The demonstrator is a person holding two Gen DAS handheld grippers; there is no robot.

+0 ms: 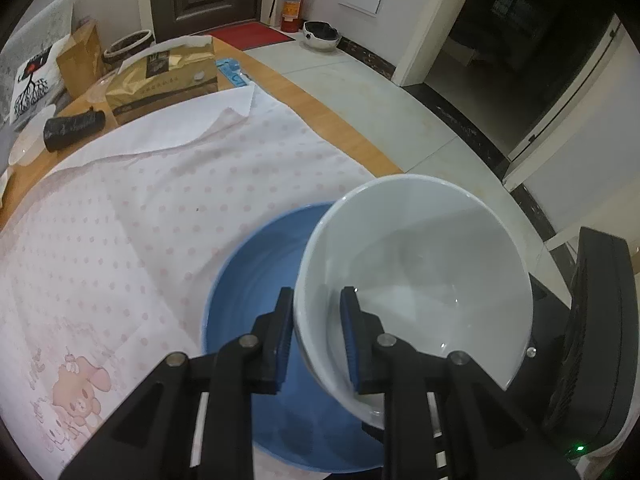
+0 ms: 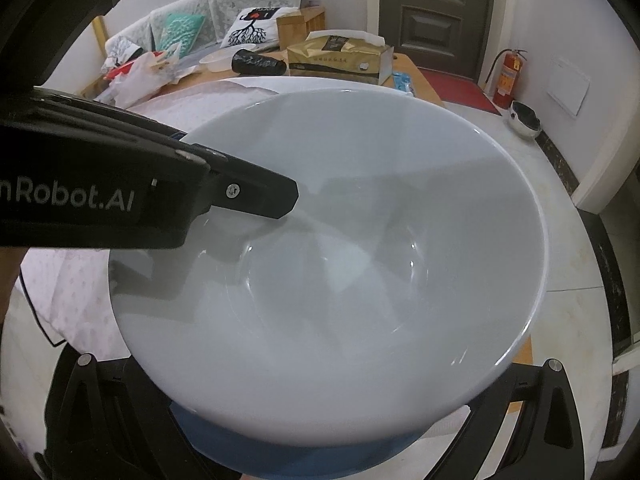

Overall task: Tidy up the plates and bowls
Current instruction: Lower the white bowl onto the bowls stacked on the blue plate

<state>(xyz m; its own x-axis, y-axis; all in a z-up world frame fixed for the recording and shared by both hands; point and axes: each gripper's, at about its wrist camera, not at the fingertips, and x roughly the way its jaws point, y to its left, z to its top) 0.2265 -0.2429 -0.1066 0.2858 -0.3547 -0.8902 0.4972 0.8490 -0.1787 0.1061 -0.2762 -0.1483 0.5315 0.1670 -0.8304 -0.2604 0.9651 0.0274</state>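
A white bowl (image 1: 416, 264) hangs tilted over a blue dish (image 1: 248, 280) that rests on the dotted cloth (image 1: 140, 208). My left gripper (image 1: 316, 296) is shut on the bowl's near rim, one pad inside and one outside. In the right wrist view the white bowl (image 2: 340, 260) fills the frame, with the left gripper's finger (image 2: 260, 196) reaching into it from the left. My right gripper (image 2: 308, 412) has its arms spread wide at the bottom, and the bowl hides its fingertips. A strip of the blue dish (image 2: 300, 460) shows below the bowl. The right gripper's black body (image 1: 600, 320) stands just right of the bowl.
A gold tissue box (image 1: 160, 76), a black roll (image 1: 74, 128), a brown paper bag (image 1: 80, 60) and clear containers (image 1: 24, 148) sit at the table's far end. The wooden table edge (image 1: 320, 116) runs along the right, with tiled floor (image 1: 400, 112) beyond it.
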